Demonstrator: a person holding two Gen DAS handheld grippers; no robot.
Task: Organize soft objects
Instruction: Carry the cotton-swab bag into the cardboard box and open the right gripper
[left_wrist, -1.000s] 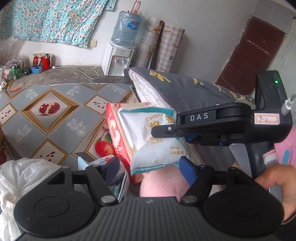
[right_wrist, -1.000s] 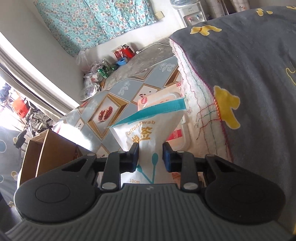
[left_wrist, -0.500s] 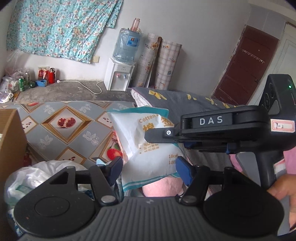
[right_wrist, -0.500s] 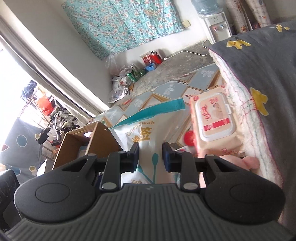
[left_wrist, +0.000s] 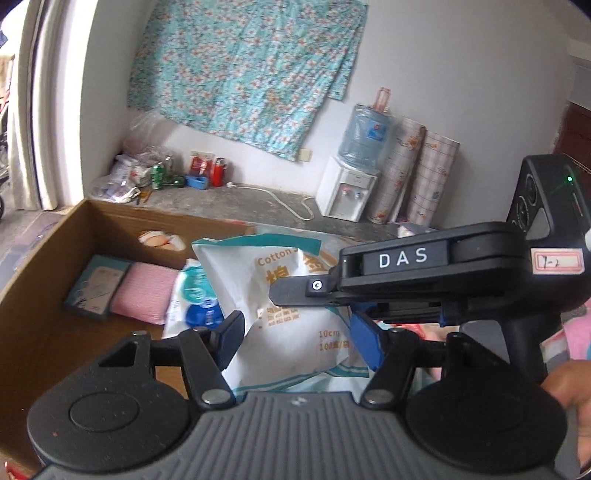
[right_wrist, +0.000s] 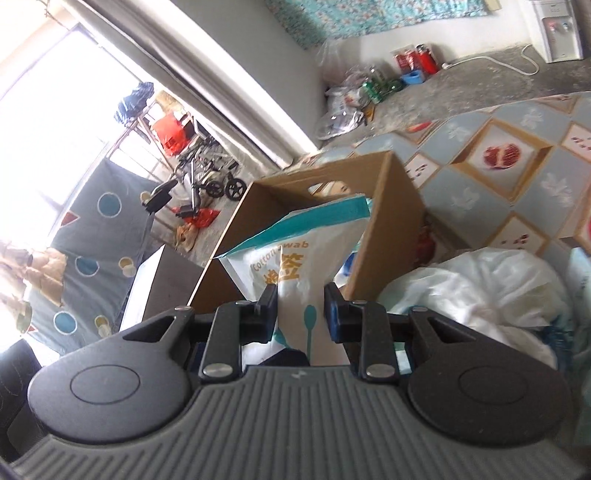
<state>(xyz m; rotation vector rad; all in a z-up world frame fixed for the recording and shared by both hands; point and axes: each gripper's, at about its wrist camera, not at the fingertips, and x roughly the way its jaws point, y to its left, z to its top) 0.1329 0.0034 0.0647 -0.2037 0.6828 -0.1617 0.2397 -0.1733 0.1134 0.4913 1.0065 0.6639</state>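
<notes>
From the left, the open cardboard box (left_wrist: 44, 266) holds a dark teal packet (left_wrist: 96, 286), a pink pack (left_wrist: 142, 291) beside it and a white-and-blue pouch (left_wrist: 192, 295) further right; behind, a water dispenser (left_wrist: 347, 195) stands against the wall, and a white plastic bag (right_wrist: 476, 291) bulges just right of the box. A second ago the patterned mat and grey quilt filled both views; now the box does, and the cotton swab bag (left_wrist: 291, 317) hangs over its near side. The left gripper (left_wrist: 299, 334) has just been closing, its jaws flanking the bag's lower part, contact unclear. The right gripper (right_wrist: 300, 306) is clamped on the bag's waist.
</notes>
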